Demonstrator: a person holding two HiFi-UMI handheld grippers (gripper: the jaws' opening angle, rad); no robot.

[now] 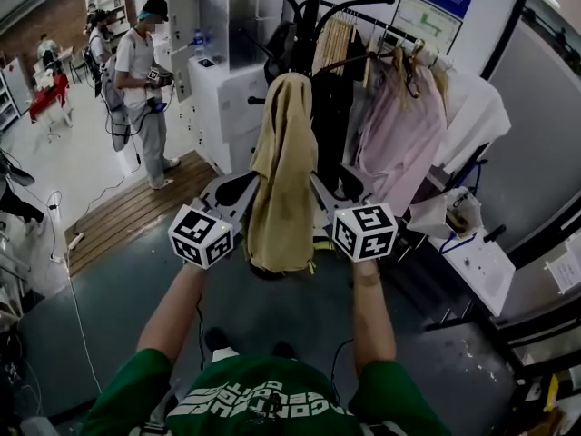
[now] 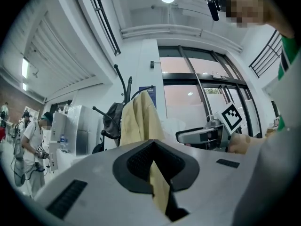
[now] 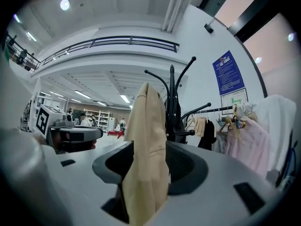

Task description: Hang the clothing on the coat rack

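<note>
A tan garment (image 1: 283,171) hangs over a hook of the black coat rack (image 1: 313,16) and drops to about gripper height. My left gripper (image 1: 247,189) stands at its left side. In the left gripper view the jaws meet in a narrow V, with a strip of the tan garment (image 2: 141,121) pinched between them. My right gripper (image 1: 322,189) stands at the garment's right side. In the right gripper view the tan garment (image 3: 148,140) hangs loosely between jaws that stand apart, and the coat rack (image 3: 172,102) rises just behind it.
A clothes rail with hangers, a pink garment (image 1: 399,125) and white clothes stands right of the rack. White cabinets (image 1: 213,89) are behind to the left, and a person (image 1: 141,80) stands there. A white table (image 1: 481,266) sits at the right.
</note>
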